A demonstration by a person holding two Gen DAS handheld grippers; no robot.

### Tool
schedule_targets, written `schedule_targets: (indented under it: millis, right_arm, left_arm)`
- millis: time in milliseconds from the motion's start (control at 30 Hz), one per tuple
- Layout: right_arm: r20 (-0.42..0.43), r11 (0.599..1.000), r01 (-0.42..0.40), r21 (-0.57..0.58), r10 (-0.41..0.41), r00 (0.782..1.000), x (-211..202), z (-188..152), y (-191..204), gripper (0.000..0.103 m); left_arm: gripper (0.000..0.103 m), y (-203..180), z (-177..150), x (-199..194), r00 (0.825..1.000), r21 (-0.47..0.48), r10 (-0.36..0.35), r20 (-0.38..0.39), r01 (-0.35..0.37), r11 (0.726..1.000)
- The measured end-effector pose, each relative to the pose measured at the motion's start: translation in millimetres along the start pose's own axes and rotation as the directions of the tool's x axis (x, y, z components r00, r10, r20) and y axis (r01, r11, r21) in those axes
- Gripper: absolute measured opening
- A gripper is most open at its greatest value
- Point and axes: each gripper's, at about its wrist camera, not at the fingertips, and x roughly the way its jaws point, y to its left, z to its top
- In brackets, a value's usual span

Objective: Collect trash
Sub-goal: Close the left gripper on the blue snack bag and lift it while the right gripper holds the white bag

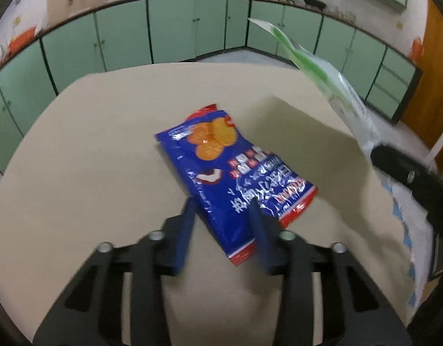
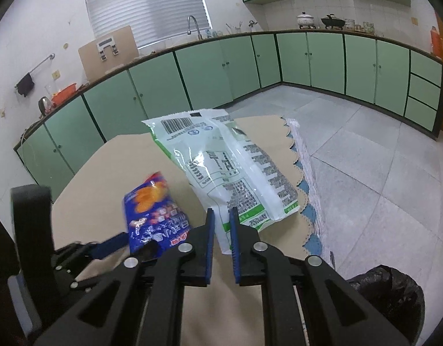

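A blue and red snack bag (image 1: 230, 170) lies flat on the beige table (image 1: 92, 158). My left gripper (image 1: 223, 206) is open, its blue fingers on either side of the bag's near end, just above it. My right gripper (image 2: 221, 216) is shut on a white and green plastic bag (image 2: 221, 158) and holds it up in the air over the table's right side. That bag also shows at the right of the left wrist view (image 1: 331, 86). The blue bag (image 2: 155, 210) and the left gripper show at the lower left of the right wrist view.
A bin lined with a black bag (image 2: 391, 294) stands on the floor at the lower right. The tablecloth's scalloped blue and white edge (image 2: 305, 167) hangs at the table's right side. Green cabinets (image 2: 207, 77) line the walls behind.
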Motion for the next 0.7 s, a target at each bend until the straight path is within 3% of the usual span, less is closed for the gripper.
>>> schedule_targets:
  millis: [33, 167, 433, 700]
  right_arm:
    - [-0.004, 1.000, 0.000, -0.002, 0.000, 1.000, 0.7, -1.1, 0.9, 0.011]
    - [-0.017, 1.000, 0.000, -0.018, 0.000, 1.000, 2.7, -6.7, 6.6, 0.011]
    - [-0.051, 0.999, -0.017, -0.045, 0.015, 0.999, 10.4, -17.5, 19.7, 0.010]
    - [-0.002, 0.997, -0.026, -0.068, 0.026, 1.000, -17.9, -5.4, 31.7, 0.010]
  left_arm:
    - [0.010, 2.8, 0.1, 0.0, 1.000, -0.010, -0.012, 0.001, 0.012, 1.000]
    - [0.004, 8.6, -0.8, -8.0, 0.998, -0.025, -0.044, 0.040, 0.045, 0.999]
    - [0.002, 30.3, -6.8, -41.2, 0.986, -0.049, -0.086, 0.141, 0.094, 0.994]
    - [0.002, 29.8, -0.7, -74.3, 0.973, -0.044, -0.084, 0.215, 0.095, 0.994]
